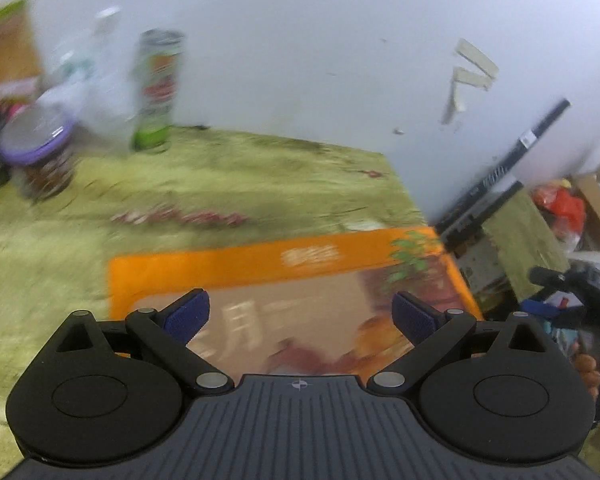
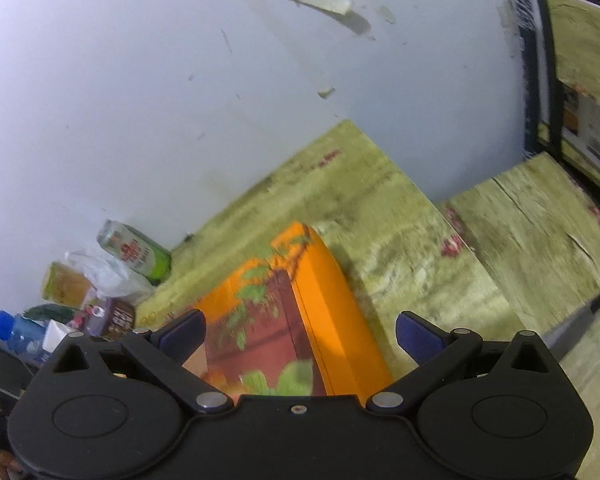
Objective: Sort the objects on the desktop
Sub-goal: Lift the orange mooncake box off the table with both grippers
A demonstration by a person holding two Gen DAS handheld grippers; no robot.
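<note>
Mostly blurred print, orange box (image 1: 260,264)

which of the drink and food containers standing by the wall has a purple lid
The short clear jar with dark contents has the purple lid. It stands in front of the clear plastic bottle, left of the tall green can, which has a plain metal top.
</note>
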